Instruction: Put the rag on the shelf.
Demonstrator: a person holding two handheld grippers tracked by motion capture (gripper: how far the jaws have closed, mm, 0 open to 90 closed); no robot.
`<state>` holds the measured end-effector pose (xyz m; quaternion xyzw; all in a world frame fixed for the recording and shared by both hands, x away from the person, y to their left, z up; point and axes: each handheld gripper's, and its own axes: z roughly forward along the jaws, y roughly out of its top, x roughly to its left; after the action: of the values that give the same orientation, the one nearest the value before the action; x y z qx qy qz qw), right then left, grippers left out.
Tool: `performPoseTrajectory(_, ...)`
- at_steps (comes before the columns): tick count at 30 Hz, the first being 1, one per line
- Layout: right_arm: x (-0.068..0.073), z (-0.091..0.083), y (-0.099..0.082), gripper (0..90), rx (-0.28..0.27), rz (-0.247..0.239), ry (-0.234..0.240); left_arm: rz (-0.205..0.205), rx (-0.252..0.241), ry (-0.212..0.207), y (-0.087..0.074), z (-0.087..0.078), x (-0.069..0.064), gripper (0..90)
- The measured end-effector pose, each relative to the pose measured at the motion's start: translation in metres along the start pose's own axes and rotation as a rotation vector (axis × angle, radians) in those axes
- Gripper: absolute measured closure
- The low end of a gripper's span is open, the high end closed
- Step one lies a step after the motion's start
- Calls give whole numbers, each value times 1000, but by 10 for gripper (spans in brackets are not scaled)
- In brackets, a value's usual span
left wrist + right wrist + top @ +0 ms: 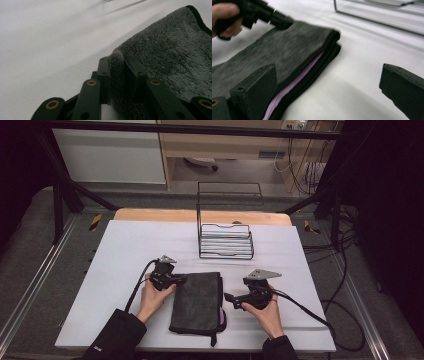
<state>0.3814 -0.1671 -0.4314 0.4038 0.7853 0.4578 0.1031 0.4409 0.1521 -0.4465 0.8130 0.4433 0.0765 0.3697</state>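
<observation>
**Folded towel between two hand-held grippers**

Item: dark grey towel [196, 301], folded, with a purple layer showing along its right edge. It lies flat on the white table [115, 255], near the front edge and a little left of centre.

Left hand-held gripper [176, 280]: at the towel's 10 o'clock corner, pointing toward 3 o'clock. In the left gripper view its jaws pinch a raised fold of the towel's edge [117, 72], pile pressed between the two pads.

Right hand-held gripper [229, 297]: at 3 o'clock of the towel, pointing toward 9 o'clock, just beside the purple edge. In the right gripper view its jaws stand spread, one beside the towel's edge, nothing gripped.

Also present: black wire rack [226, 240], at 12 o'clock of the towel, well apart, toward the table's far edge.
</observation>
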Motion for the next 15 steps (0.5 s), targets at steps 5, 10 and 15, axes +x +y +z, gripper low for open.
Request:
performPoseTrajectory(5, -4, 17, 19, 11, -9, 8, -31, -1, -21, 3, -3, 0, 0, 743)
performPoseTrajectory(10, -7, 40, 32, 27, 3, 42, -45, 1, -24, 5, -3, 0, -1, 743)
performPoseTrajectory(15, -9, 62, 35, 134, 43, 58, -31, 9, -29, 7, -4, 0, -1, 743)
